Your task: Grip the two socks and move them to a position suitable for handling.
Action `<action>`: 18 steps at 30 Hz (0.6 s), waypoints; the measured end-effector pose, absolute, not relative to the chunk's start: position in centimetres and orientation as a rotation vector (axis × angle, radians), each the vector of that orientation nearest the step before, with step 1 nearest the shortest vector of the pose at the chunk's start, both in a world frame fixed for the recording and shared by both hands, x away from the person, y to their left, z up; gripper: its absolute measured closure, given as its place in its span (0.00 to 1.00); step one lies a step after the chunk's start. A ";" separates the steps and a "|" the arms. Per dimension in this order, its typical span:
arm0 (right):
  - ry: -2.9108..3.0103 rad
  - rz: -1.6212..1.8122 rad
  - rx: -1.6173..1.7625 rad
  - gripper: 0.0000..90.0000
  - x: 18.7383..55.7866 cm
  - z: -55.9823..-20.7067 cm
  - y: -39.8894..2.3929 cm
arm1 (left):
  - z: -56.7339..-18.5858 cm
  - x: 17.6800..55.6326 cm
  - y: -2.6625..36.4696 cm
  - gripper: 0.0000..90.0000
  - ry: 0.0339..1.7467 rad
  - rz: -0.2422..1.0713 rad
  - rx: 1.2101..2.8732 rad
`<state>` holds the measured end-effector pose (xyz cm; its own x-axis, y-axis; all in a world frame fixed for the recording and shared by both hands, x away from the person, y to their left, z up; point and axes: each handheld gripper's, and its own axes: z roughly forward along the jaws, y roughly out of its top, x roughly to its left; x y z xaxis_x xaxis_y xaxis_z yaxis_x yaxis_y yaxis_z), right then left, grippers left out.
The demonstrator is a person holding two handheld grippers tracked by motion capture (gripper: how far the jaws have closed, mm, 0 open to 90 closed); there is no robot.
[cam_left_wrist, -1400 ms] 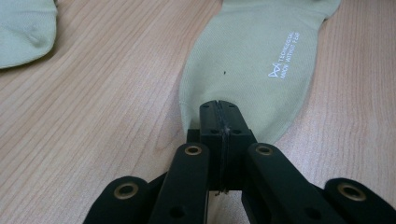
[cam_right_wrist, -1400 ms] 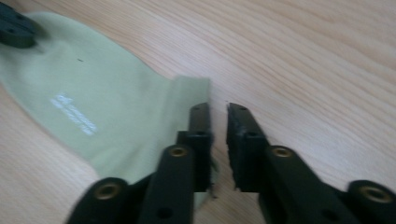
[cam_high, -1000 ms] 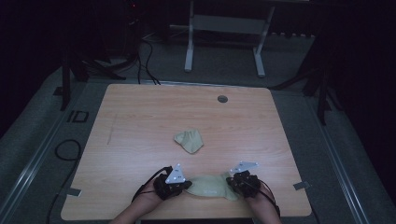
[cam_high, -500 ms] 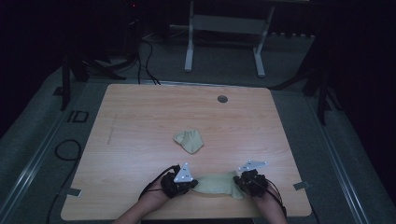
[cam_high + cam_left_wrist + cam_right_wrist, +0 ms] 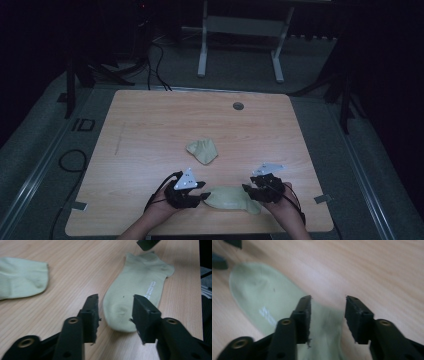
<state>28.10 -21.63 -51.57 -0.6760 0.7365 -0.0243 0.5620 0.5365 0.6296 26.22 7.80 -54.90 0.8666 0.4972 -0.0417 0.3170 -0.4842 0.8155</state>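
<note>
Sock (image 5: 231, 199) flat near the table's (image 5: 150, 125) front edge, stretched between my grippers: left gripper (image 5: 115, 312) spread over its toe, right gripper (image 5: 327, 315) just opened above its cuff.

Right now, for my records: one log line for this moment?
left gripper: jaws just opened | right gripper: jaws just opened | flat sock: released on table
</note>
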 end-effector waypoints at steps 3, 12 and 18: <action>2.519 0.908 1.136 0.51 29.7 -51.0 -21.0 | -54.9 25.9 8.9 0.60 0.613 0.270 2.121; 2.548 0.935 1.047 0.49 34.1 -49.7 -16.4 | -55.8 26.1 11.9 0.60 0.724 0.266 2.094; 2.577 0.911 1.051 0.49 37.5 -50.4 -13.3 | -55.9 26.1 12.0 0.58 0.723 0.289 2.104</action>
<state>37.45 -13.31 -50.36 -0.7226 0.6904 0.0341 0.5584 0.5540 0.6174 26.05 12.04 -55.90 0.8048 0.5909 -0.0561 0.3897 -0.4547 0.8008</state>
